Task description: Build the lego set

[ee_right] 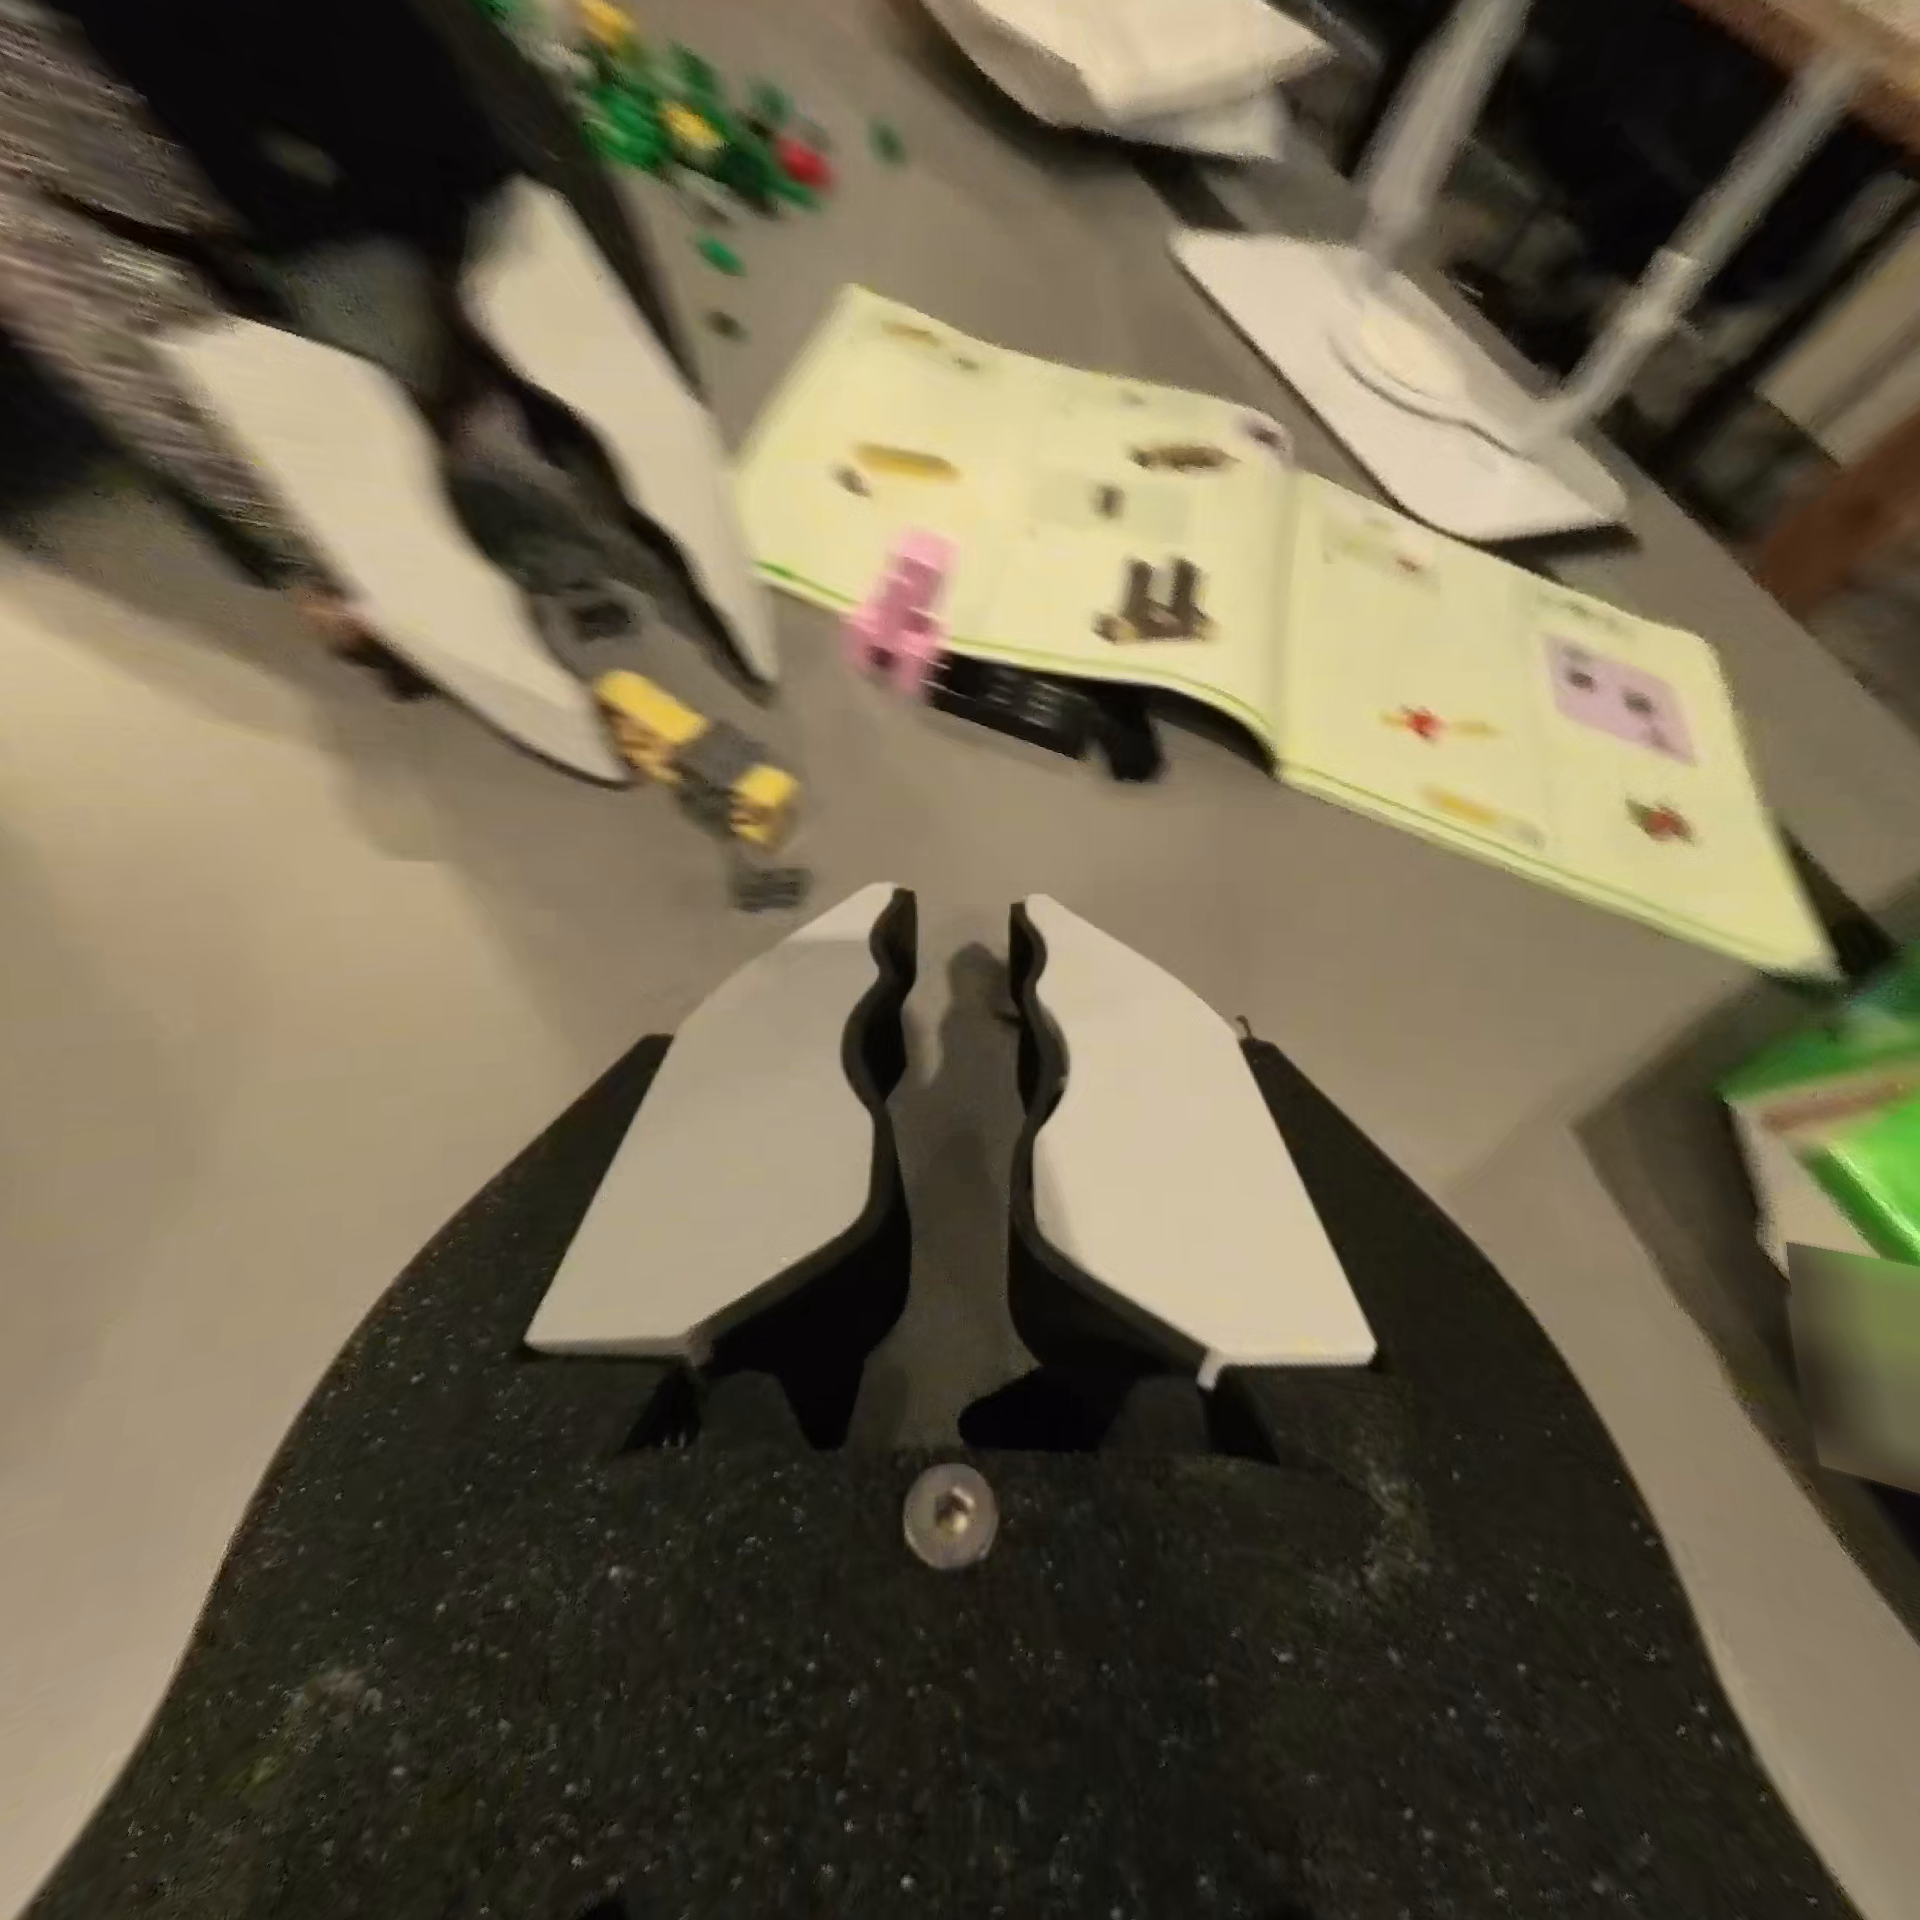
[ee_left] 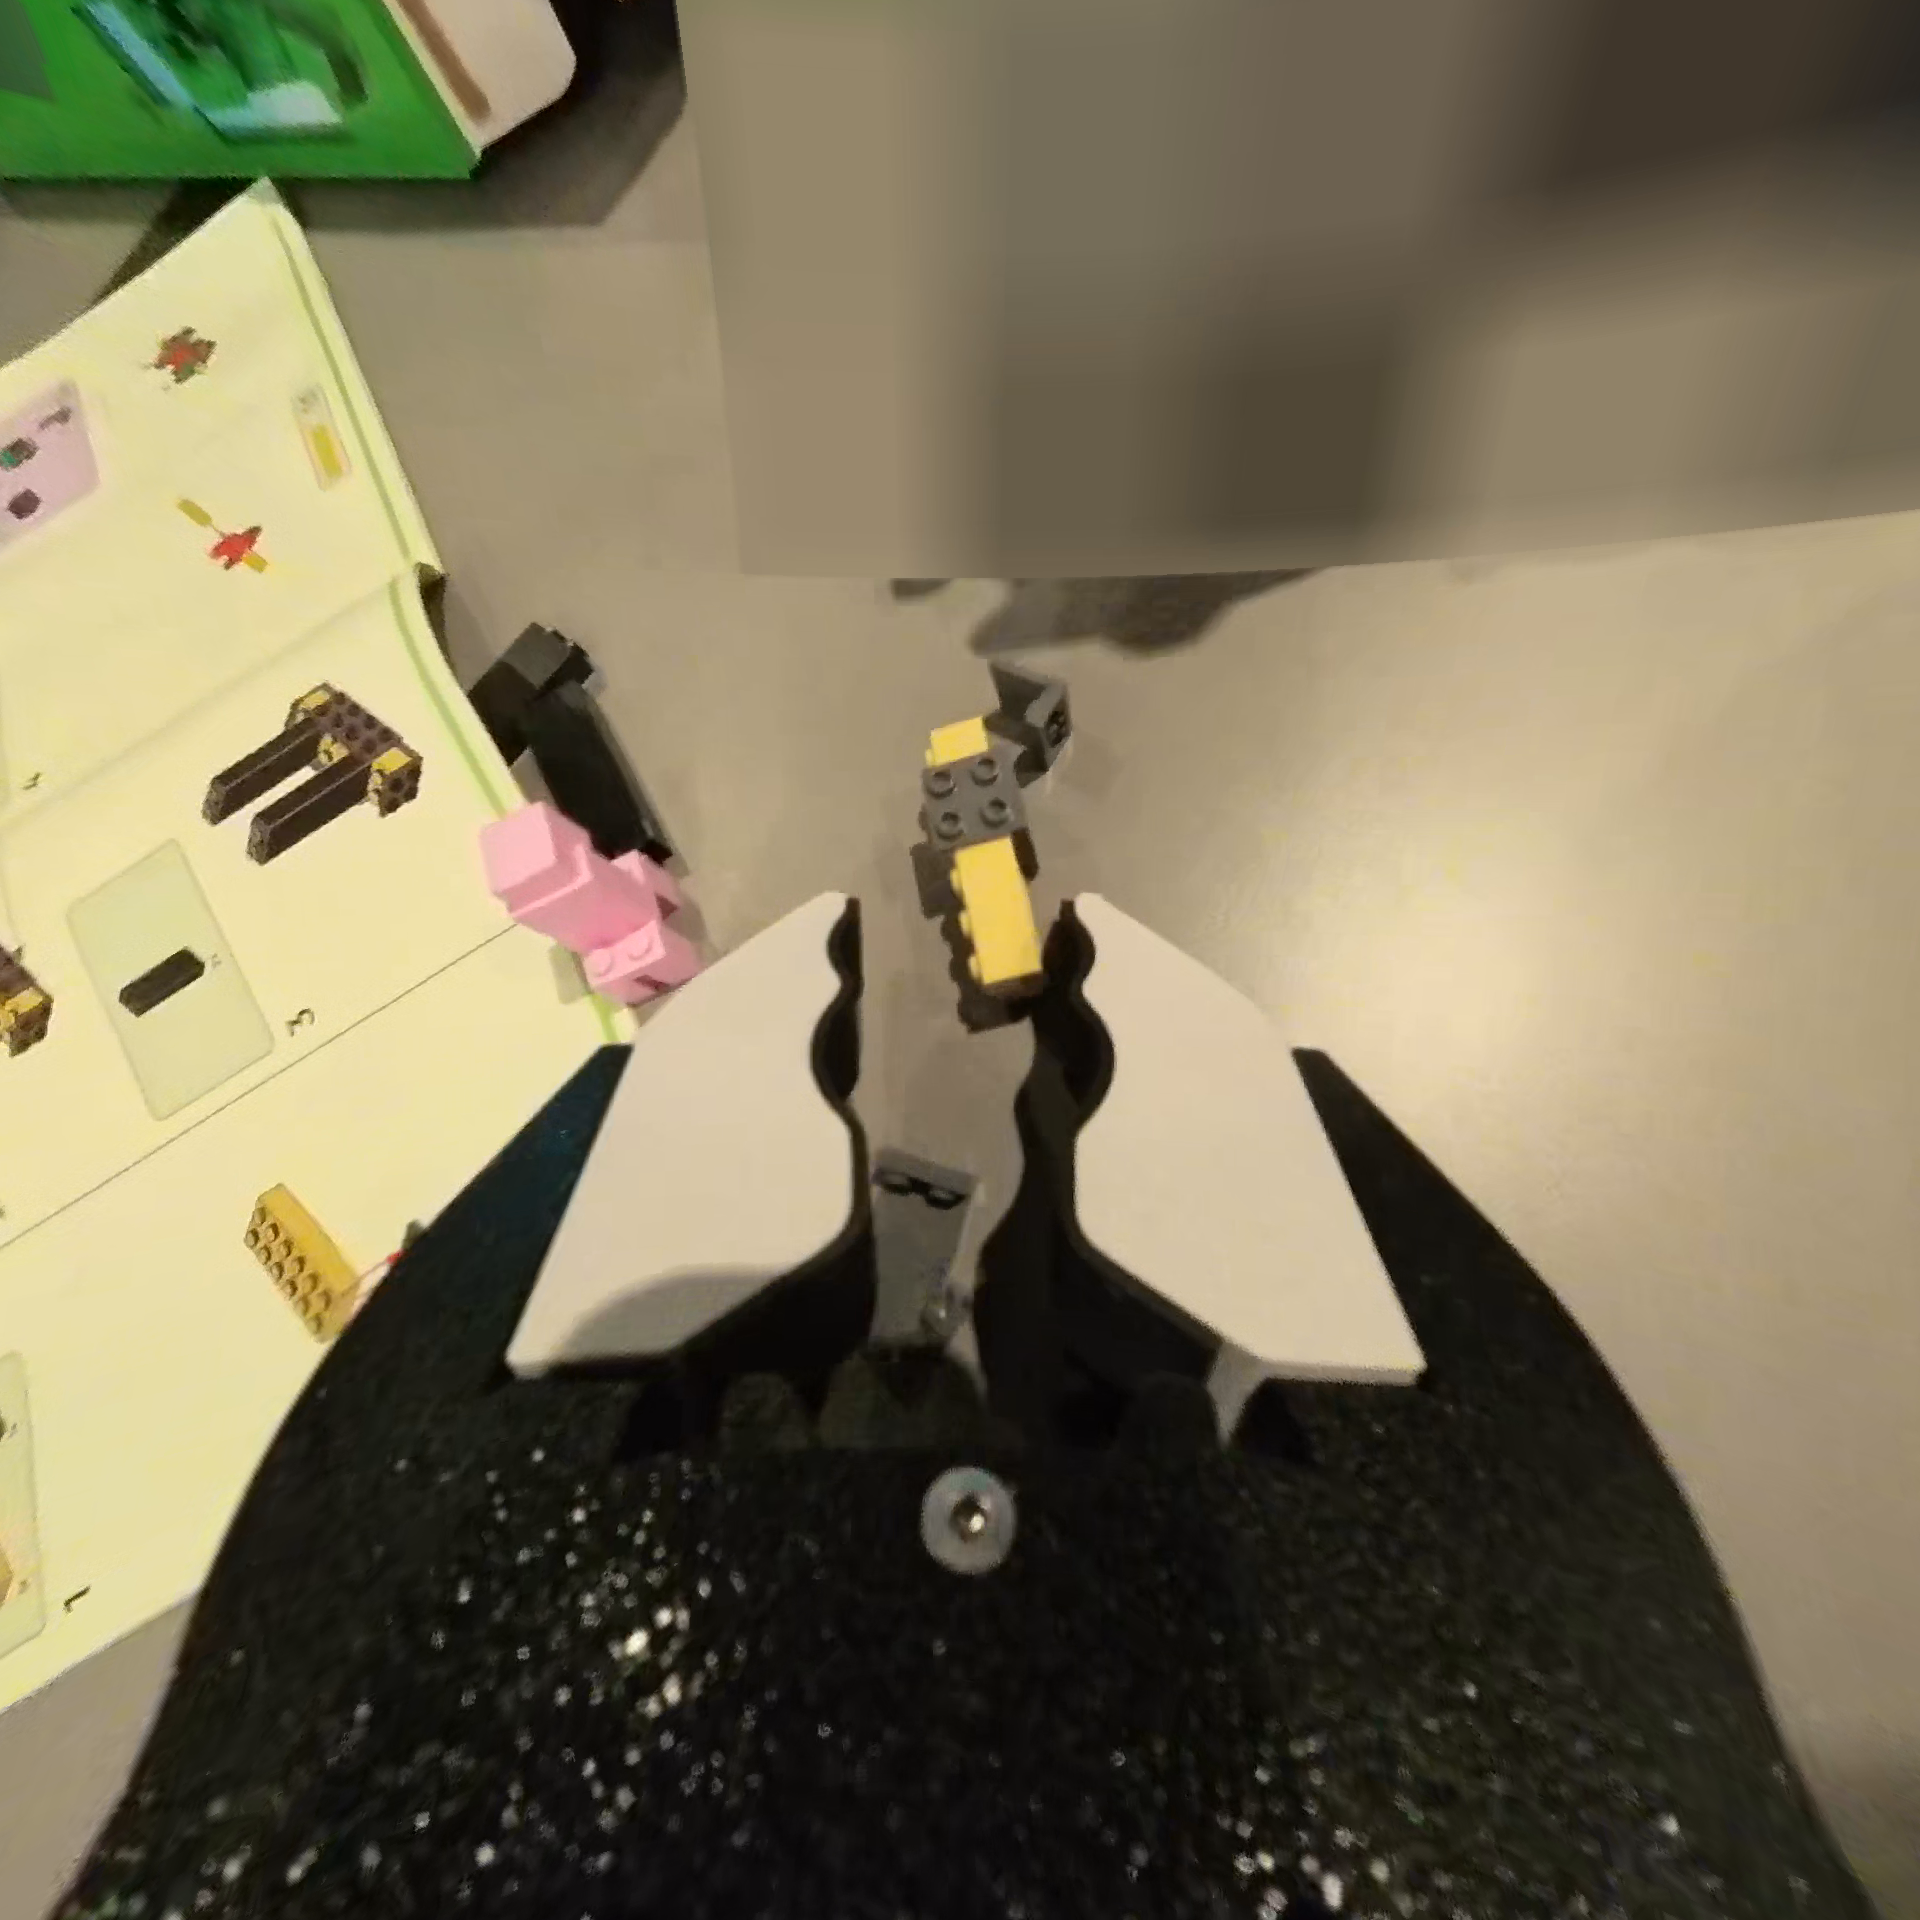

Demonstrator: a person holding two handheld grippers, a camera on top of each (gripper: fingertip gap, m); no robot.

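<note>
A yellow and dark grey lego assembly (ee_left: 982,894) lies on the grey table, studs up, between my left gripper's open fingertips and against the right one. My left gripper (ee_left: 964,914) is open and grips nothing. A small dark grey brick (ee_left: 1034,717) sits just past the assembly. In the blurred right wrist view the assembly (ee_right: 717,769) lies at the left gripper's (ee_right: 691,717) tips. A small dark brick (ee_right: 769,888) lies just ahead and left of my right gripper (ee_right: 961,909). That gripper is narrowly open and empty above the table.
An open instruction booklet (ee_left: 208,831) (ee_right: 1247,582) lies on the table. A pink lego figure (ee_left: 582,904) (ee_right: 899,613) and a black built piece (ee_left: 566,748) sit at its edge. There is also a green box (ee_left: 239,94) (ee_right: 1849,1122), a far pile of loose bricks (ee_right: 686,135) and a white stand base (ee_right: 1392,395). Left tips to right tips: about 9 cm. The small dark brick (ee_right: 769,888) lies around 4 cm away from my left fingertips.
</note>
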